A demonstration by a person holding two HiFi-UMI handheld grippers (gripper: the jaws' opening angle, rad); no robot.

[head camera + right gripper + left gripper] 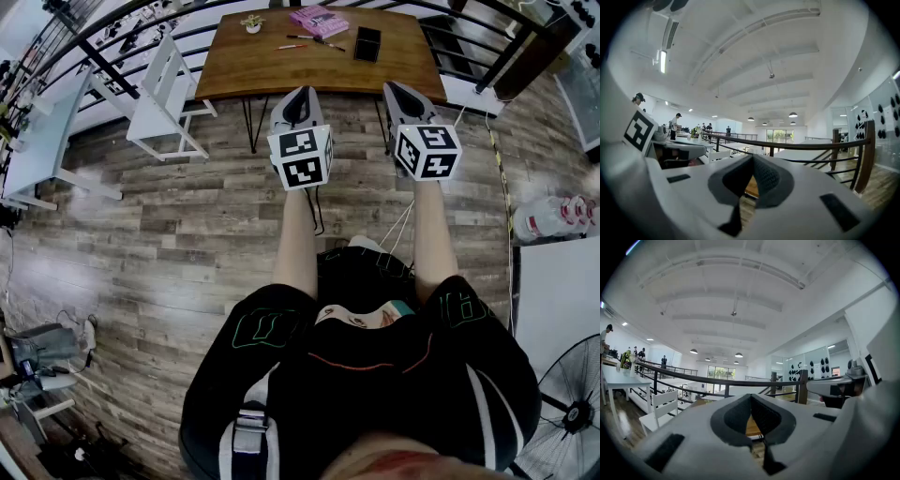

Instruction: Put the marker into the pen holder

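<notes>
The wooden table (281, 70) stands far ahead at the top of the head view. On it lie a red marker (292, 47) and dark pens (330, 44), next to a black pen holder (367, 43). Both grippers are held level at chest height over the floor, well short of the table. My left gripper (298, 94) is shut and empty; in the left gripper view its tips (751, 397) meet. My right gripper (396, 89) is likewise shut on nothing, its tips (753, 158) closed. A sliver of tabletop (752, 426) shows through the jaws.
A pink notebook (319, 20) and a small potted plant (252, 24) also sit on the table. A white chair (164, 89) stands left of it, a white desk (37, 141) further left. A black railing (506, 47) runs behind. Water bottles (553, 217) and a fan (567, 412) are at the right.
</notes>
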